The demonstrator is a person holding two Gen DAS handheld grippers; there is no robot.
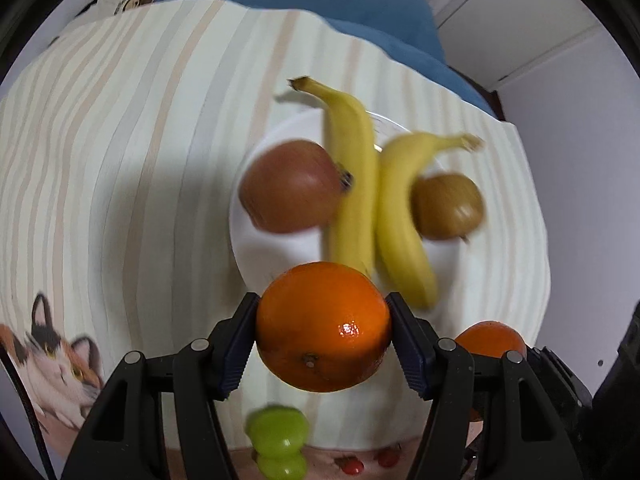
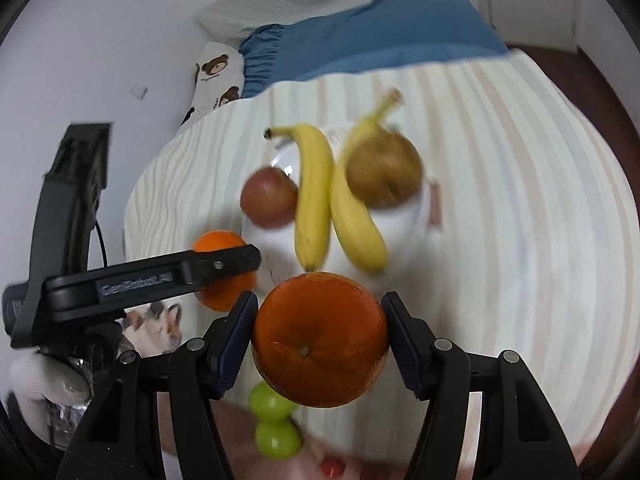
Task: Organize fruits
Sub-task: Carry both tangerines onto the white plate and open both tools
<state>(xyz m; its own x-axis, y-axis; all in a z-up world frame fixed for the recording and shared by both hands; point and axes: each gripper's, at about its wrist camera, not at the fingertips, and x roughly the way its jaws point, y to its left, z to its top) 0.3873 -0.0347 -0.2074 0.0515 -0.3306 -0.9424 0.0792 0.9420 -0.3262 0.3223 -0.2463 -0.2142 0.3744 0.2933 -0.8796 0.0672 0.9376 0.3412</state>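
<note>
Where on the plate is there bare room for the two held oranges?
Bare white plate shows at its near edge below the apple, and a smaller patch below the pear. The centre is crowded by two bananas.

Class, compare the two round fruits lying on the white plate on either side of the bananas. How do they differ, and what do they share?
The red apple is reddish-pink; the brown pear is tan-brown. The apple lies left of the two bananas, the pear right of them. In the left wrist view the apple looks larger than the pear, though the right wrist view reverses this, so true size is unclear. Both are roundish, rest on the white plate and touch a banana.
</note>
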